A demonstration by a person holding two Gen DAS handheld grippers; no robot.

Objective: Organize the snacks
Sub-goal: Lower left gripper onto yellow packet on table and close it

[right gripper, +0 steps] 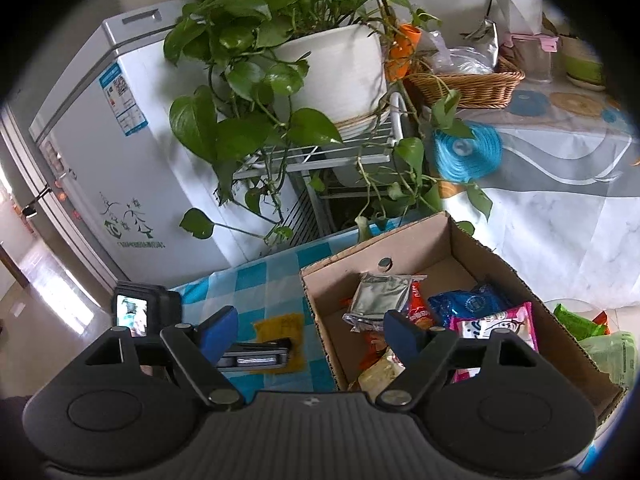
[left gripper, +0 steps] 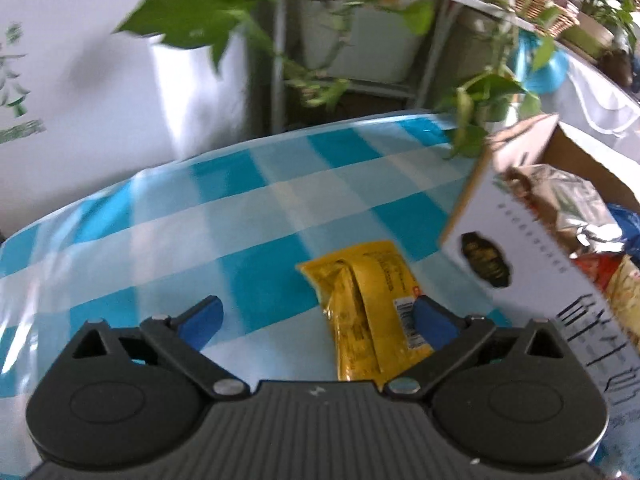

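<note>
The left gripper (left gripper: 318,320) hangs low over the tablecloth (left gripper: 240,216), its blue pads (left gripper: 200,320) spread wide with nothing between them. A yellow packet (left gripper: 368,304) lies flat on the cloth, seam side up, its near end inside the gap and hard by the right-hand pad; whether pad and packet touch cannot be told. Just right of the packet stands the box (left gripper: 516,264), its white printed wall facing this camera, with silver and orange wrappers showing over the rim.

The right gripper (right gripper: 310,330) is also spread and holds nothing. It straddles the box's (right gripper: 320,320) left wall: one pad is over the cloth, the other over the snacks inside. In this view the packet (right gripper: 280,326) sits on the cloth (right gripper: 248,280) just left of the box, partly covered by the left gripper's dark fingers (right gripper: 256,354).

Inside the box, nearest, lie a pale yellow pack (right gripper: 380,372) and a pink pack (right gripper: 496,328); behind them an orange-red pack (right gripper: 420,308), a blue bag (right gripper: 468,300) and a silver pouch (right gripper: 380,292). The far part of the box floor is bare cardboard.

Beyond the table a potted plant (right gripper: 280,48) sits on a wire rack (right gripper: 320,156), with a white freezer (right gripper: 112,140) to its left and a wicker basket (right gripper: 472,84) to its right.
</note>
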